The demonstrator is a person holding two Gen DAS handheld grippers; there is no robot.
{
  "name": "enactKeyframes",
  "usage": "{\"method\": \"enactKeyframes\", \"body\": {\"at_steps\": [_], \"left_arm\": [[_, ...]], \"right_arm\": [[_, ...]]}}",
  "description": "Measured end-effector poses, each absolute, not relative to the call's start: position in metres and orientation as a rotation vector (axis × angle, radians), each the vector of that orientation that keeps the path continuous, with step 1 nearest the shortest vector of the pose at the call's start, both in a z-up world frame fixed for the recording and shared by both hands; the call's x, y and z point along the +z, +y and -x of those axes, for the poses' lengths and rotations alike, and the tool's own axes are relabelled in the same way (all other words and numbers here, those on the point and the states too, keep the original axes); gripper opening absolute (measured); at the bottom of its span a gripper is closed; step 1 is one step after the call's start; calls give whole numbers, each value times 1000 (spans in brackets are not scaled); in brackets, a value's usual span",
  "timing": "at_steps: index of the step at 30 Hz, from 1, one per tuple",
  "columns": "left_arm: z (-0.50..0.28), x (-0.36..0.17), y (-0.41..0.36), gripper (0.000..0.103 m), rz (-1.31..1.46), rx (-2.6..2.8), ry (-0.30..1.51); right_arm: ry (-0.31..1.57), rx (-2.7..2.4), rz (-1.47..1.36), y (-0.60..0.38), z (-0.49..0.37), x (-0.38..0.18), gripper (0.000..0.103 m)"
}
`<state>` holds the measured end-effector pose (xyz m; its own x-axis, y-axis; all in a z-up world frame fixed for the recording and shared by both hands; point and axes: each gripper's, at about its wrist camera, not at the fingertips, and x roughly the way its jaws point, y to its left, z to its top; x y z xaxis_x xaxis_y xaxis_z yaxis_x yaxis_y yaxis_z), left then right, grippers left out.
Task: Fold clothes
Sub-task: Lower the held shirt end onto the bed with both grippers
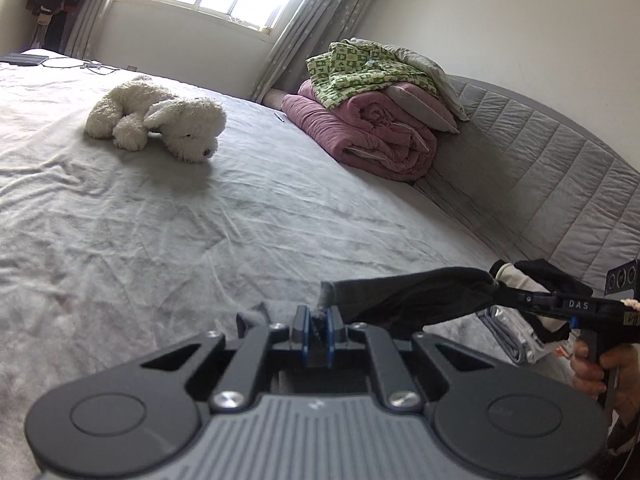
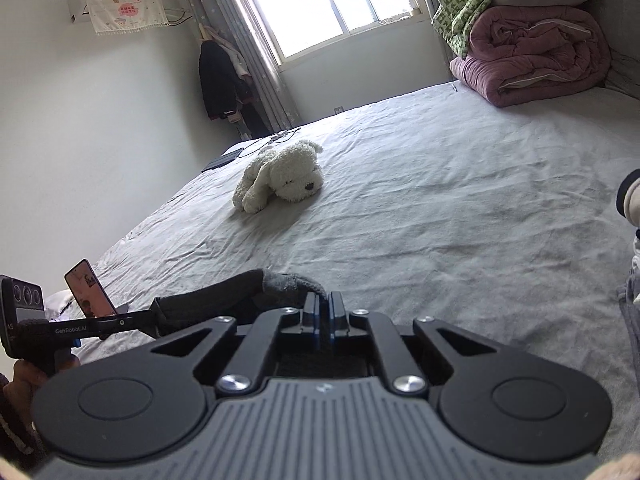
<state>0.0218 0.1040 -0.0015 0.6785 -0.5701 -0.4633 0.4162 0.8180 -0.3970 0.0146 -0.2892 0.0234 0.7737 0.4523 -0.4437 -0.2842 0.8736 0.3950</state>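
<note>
A wide bed covered in a creased pale grey sheet (image 1: 168, 216) fills the room in front of me, with a bright window (image 2: 324, 4) behind grey curtains at the far wall. A fluffy white plush dog (image 1: 160, 118) lies on its side out on the sheet. Against the quilted grey headboard (image 1: 560, 184) sits a rolled mauve quilt (image 1: 372, 136) with a green patterned blanket (image 1: 360, 72) heaped on top.

The small dark grey knitted garment (image 1: 416, 300) hangs stretched between my two tools, lifted just above the near part of the sheet. My left gripper (image 1: 316, 322) is pinched tight on one end of it, a tuft of grey cloth sticking up between the blue-edged pads. My right gripper (image 2: 325, 312) is likewise closed down on the other end, where the lighter grey inner side (image 2: 292, 284) bunches beside the fingers. In the right wrist view a phone (image 2: 86, 290) stands propped at the bed's left edge.
</note>
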Motion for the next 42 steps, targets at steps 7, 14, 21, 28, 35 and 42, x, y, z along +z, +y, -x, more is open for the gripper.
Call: {"method": "enactKeyframes", "body": {"at_steps": [7, 14, 21, 28, 35, 42], "left_arm": [[10, -31, 94, 10, 90, -603, 647], [24, -42, 116, 32, 46, -642, 753], [5, -27, 151, 49, 482, -633, 746], [-23, -49, 154, 55, 855, -614, 869], [-35, -72, 138, 54, 1026, -578, 963], [-41, -77, 119, 54, 1076, -541, 983]], "right_arm": [[673, 421, -251, -290, 10, -20, 6], [807, 402, -195, -307, 32, -51, 12], [773, 460, -483, -321, 23, -33, 24], [809, 531, -836, -319, -1, -39, 37], [903, 504, -983, -309, -14, -55, 38], [892, 454, -1097, -311, -19, -60, 38]]}}
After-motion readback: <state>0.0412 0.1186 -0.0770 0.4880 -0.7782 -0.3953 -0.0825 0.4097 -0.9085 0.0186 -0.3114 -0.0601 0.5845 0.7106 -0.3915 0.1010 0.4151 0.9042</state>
